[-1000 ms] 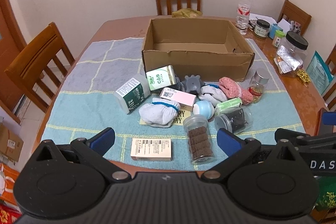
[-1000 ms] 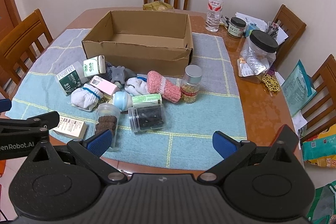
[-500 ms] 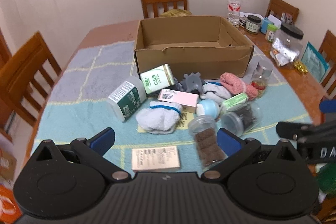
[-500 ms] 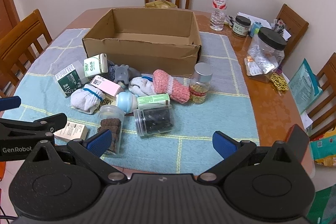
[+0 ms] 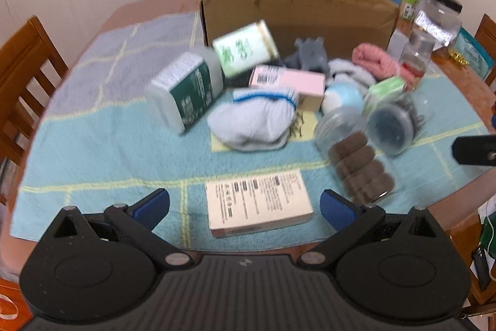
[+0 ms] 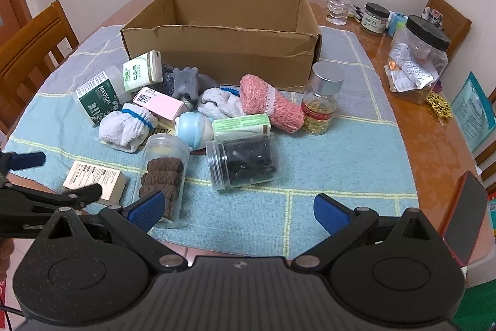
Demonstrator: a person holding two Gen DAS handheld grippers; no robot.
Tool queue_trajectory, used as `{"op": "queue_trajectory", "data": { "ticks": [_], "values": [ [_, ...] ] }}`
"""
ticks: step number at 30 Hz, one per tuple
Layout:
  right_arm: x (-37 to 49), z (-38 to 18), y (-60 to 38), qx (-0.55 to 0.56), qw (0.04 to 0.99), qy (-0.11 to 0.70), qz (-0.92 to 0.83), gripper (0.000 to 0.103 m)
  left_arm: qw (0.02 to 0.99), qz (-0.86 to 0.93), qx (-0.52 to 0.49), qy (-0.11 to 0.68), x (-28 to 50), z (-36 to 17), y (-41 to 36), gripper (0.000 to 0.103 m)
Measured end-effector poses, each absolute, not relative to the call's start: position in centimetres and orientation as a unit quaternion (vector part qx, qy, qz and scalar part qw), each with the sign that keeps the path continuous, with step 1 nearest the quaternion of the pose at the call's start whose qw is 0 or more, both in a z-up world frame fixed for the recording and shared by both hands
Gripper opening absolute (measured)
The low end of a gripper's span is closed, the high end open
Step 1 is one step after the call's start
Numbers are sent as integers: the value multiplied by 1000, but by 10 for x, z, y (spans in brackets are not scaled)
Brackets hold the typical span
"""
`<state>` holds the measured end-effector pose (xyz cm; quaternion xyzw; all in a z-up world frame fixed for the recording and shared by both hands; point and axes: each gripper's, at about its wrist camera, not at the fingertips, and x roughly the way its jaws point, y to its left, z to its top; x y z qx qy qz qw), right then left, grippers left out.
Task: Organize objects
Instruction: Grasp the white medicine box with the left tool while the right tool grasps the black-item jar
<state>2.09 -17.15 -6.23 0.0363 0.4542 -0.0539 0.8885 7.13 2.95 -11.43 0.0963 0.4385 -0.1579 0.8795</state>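
Both claws wide, empty — left claw (image 5: pixel 245 205) over white printed box (image 5: pixel 259 207), right claw (image 6: pixel 238 210) near worktop (image 6: pixel 434 145) edge. Clutter on blue towel (image 6: pixel 325 163): "MEDICAL" bottle (image 6: pixel 100 96), "C&S" box (image 6: pixel 143 71). Empty cardboard box (image 6: pixel 223 48) behind — wooden chairs around.

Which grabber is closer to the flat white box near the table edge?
Left. The left gripper is open with the flat white box right between its fingers. The right gripper is open off to the box's right, in front of the jars.
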Motion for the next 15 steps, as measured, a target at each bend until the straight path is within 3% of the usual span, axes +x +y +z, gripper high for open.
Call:
{"op": "queue_trajectory", "data": {
  "ticks": [15],
  "values": [
    [34, -80, -174, 39, 879, 468, -78, 103, 875, -166, 89, 446, 91, -143, 33, 102]
  ]
}}
